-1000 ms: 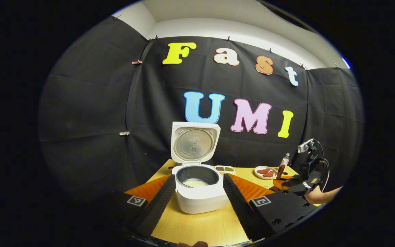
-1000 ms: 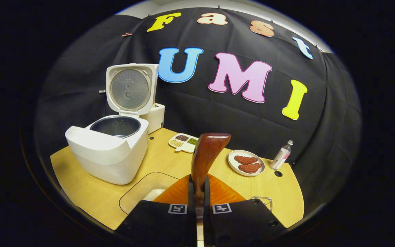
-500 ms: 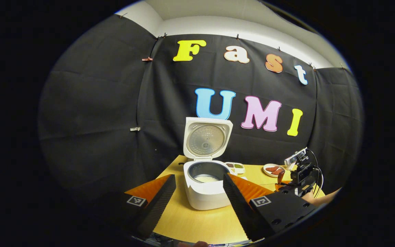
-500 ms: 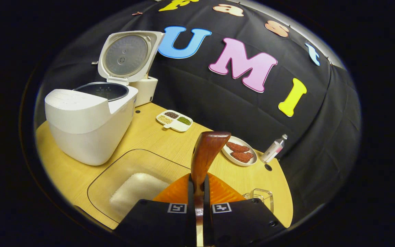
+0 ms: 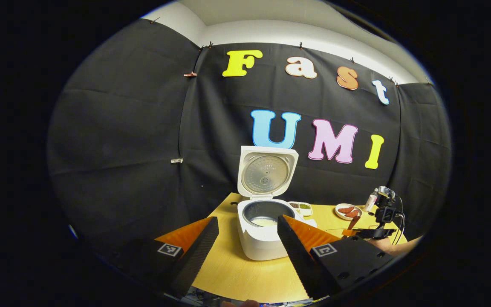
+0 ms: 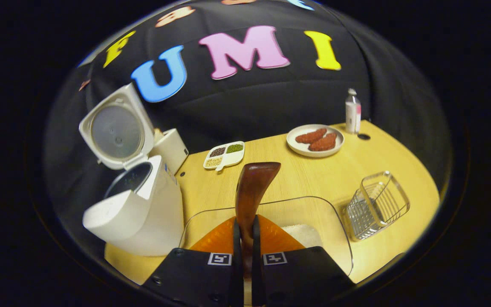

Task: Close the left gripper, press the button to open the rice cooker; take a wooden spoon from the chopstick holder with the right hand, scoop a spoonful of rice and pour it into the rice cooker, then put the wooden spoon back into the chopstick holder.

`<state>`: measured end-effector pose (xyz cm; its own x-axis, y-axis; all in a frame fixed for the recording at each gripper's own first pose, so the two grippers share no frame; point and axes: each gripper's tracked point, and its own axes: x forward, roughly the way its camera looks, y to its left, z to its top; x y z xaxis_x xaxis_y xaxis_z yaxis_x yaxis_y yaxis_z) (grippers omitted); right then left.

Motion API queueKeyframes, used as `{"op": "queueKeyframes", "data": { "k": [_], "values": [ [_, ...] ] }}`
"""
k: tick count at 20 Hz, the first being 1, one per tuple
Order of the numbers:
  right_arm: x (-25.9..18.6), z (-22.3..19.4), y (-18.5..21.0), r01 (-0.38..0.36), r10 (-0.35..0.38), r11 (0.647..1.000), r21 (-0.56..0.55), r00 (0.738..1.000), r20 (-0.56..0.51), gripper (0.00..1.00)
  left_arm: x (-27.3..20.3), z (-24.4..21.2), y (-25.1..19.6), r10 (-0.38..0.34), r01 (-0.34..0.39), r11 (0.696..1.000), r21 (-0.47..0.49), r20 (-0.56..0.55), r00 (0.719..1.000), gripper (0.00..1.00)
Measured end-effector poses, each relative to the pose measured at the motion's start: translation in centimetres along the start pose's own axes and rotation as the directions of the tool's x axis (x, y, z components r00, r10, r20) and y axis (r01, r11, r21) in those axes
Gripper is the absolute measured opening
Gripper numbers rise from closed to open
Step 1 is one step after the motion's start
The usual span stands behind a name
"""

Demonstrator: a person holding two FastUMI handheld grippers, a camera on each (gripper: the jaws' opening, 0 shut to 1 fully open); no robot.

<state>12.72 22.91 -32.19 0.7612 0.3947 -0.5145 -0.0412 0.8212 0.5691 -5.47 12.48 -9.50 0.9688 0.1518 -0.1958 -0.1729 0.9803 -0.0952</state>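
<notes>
The white rice cooker (image 5: 267, 245) stands with its lid (image 5: 267, 171) up and some rice in its pot. My left gripper (image 5: 247, 220) is open, well back from the cooker, nothing between its fingers. My right gripper (image 6: 245, 226) is shut on the handle of the wooden spoon (image 6: 252, 187), whose bowl points forward above the clear rice container (image 6: 335, 217). White rice (image 6: 303, 233) lies in that container. The cooker (image 6: 137, 213) is to its left. A wire chopstick holder (image 6: 375, 204) sits to the right. In the left gripper view the right gripper (image 5: 371, 232) is far right.
On the wooden table (image 6: 305, 175) are a divided dish of beans (image 6: 224, 154), a plate of sausages (image 6: 315, 140) and a small bottle (image 6: 352, 111) at the back. A white box (image 6: 171, 147) stands behind the cooker. A person's arm (image 5: 399, 244) holds the right gripper.
My right gripper with the spoon has swung and tilted, so the cooker now lies lower left and the wire holder shows at right. The left gripper has drawn back from the cooker.
</notes>
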Motion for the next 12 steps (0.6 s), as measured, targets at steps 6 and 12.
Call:
{"op": "queueKeyframes", "data": {
  "k": [6, 12],
  "values": [
    [-1.8, 3.1, -3.3, -0.04, 0.023, 0.951, 0.308, 0.998, 0.06, 0.12, 0.2, 0.0, -0.1, -0.005, 0.005, 1.0, -0.007, 0.005, 1.0, 0.95],
    [-4.7, 6.6, -2.4, -0.1, 0.063, 0.932, 0.348, 0.991, 0.117, 0.12, 0.1, 0.6, -0.1, -0.002, 0.002, 1.0, -0.008, 0.031, 1.0, 0.95]
  ]
}}
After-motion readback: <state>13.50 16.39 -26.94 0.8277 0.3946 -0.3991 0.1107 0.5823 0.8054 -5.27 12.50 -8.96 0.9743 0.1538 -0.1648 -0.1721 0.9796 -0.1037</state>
